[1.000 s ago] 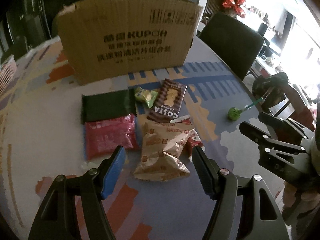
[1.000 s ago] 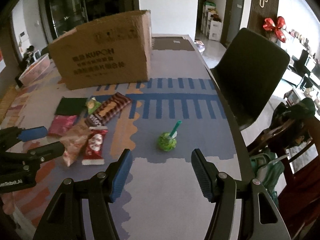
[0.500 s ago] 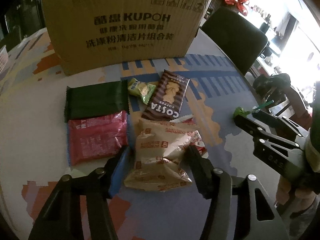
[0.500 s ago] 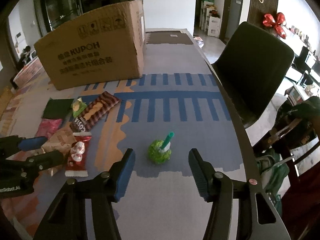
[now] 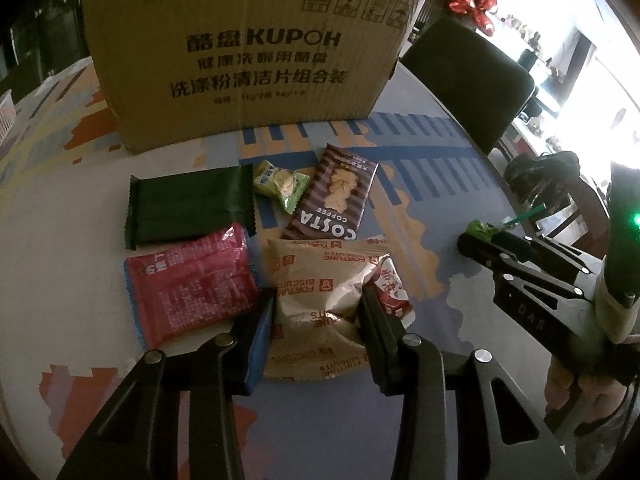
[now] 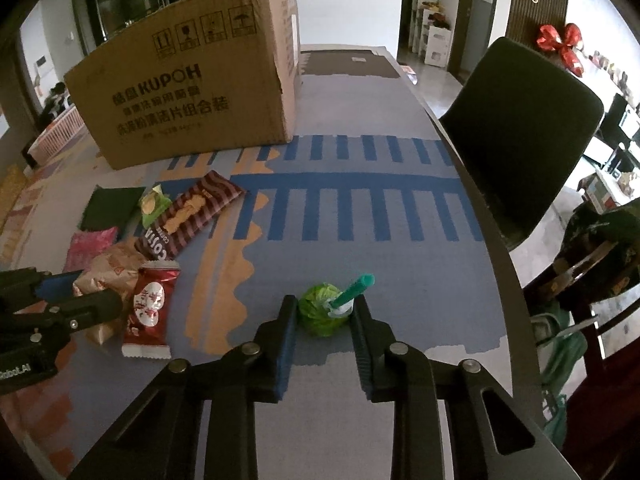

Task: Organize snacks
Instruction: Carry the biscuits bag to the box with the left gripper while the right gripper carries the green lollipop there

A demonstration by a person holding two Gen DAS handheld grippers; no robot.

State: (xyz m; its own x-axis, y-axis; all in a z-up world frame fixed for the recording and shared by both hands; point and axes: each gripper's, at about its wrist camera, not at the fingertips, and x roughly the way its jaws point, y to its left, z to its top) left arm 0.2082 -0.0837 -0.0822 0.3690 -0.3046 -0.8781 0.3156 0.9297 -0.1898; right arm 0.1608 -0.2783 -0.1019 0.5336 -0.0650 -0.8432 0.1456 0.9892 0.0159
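Tan crinkled biscuit packet (image 5: pixel 320 300) – apparently pinched by left gripper (image 5: pixel 318 304)

- Tabletop (image 6: pixel 360 128): patterned cover in blue, orange and grey.
- Cardboard box (image 5: pixel 248 52), at the far side.
- Dark green packet (image 5: pixel 188 208), pink packet (image 5: pixel 192 284), small green sweet (image 5: pixel 282 186), brown biscuit pack (image 5: pixel 332 200), tan biscuit bag (image 5: pixel 320 300), red wrapper (image 6: pixel 148 304): clustered near the box.
- Green lollipop (image 6: pixel 322 312), apart.

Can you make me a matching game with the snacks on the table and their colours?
Things:
1. Costa packet
2. lollipop
3. Fortune Biscuits bag
4. flat packet beside the box-side edge

Colours:
A. tan
B. dark green
C. brown stripes
D. bright green with a teal stick

Pairs: 1-C, 2-D, 3-A, 4-B
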